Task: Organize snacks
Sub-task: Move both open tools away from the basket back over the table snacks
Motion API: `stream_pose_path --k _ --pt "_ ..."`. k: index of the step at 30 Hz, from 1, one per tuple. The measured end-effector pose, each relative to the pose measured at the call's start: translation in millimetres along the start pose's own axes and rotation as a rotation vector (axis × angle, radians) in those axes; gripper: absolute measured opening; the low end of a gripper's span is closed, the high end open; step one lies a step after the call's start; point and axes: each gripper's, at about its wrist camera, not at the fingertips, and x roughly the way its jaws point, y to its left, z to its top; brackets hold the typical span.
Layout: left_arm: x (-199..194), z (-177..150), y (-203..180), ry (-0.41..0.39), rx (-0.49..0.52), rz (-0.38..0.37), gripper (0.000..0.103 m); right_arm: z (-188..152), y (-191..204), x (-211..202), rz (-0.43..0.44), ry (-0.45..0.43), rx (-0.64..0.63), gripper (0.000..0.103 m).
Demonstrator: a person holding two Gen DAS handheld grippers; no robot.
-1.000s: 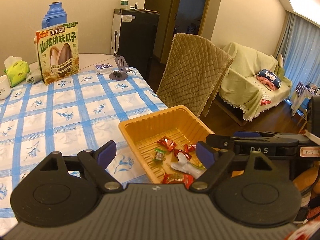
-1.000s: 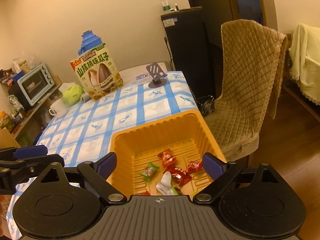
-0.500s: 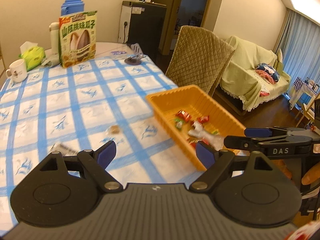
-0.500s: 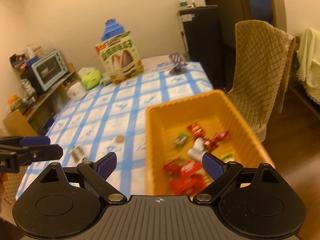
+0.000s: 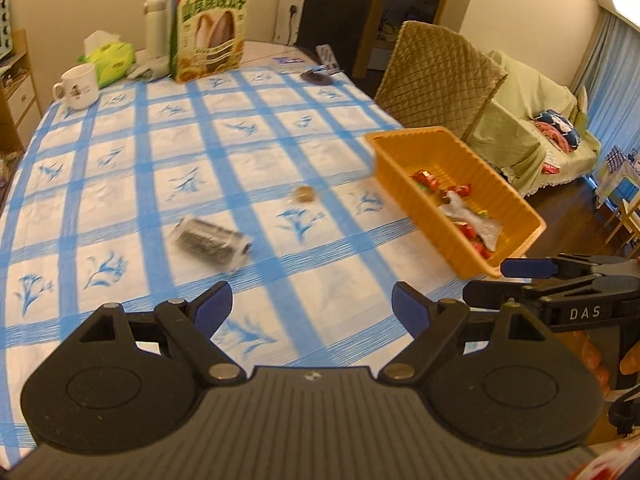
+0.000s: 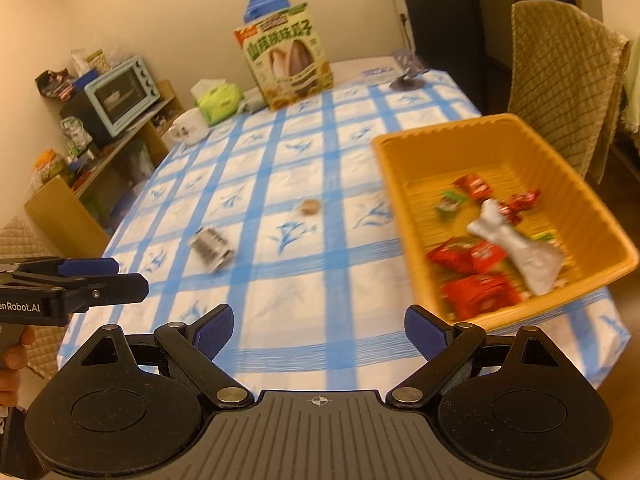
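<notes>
An orange plastic basket (image 5: 404,142) (image 6: 388,168) sits at the table's right edge, holding several red, green and white wrapped snacks (image 6: 500,236). On the blue-checked cloth lie a clear-wrapped dark snack pack (image 5: 212,242) (image 6: 212,246) and a small round brown snack (image 5: 304,194) (image 6: 310,207). My left gripper (image 5: 312,306) is open over the cloth, short of the dark pack, with nothing between its fingers. My right gripper (image 6: 318,330) is open too, holding nothing, near the table's front edge and left of the basket. Each gripper shows at the side of the other's view.
At the far end stand a sunflower-seed box (image 5: 210,28), a white mug (image 5: 78,86), a green tissue pack (image 5: 110,60), a white flask (image 5: 156,24) and a phone stand (image 5: 320,74). A quilted chair (image 5: 436,76) is on the right, a shelf with a toaster oven (image 6: 120,94) on the left.
Both views have swung left and back from the basket, which now sits at the right. The dark pack and the brown snack have come into view on the cloth.
</notes>
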Motion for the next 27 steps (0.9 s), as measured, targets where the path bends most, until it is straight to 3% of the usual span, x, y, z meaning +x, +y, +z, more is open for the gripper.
stream_pose_path --k 12,23,27 --pt "17.1 -16.2 53.2 0.05 -0.054 0.049 0.085 -2.8 33.4 58.6 -0.045 0.036 -0.029 0.092" --pt "56.7 -6.7 60.3 0.074 -0.065 0.056 0.085 10.9 35.9 97.0 -0.071 0.033 -0.069 0.091" --pt "72.8 3.2 61.4 0.064 -0.071 0.069 0.085 19.7 33.2 106.6 -0.078 0.032 -0.079 0.086"
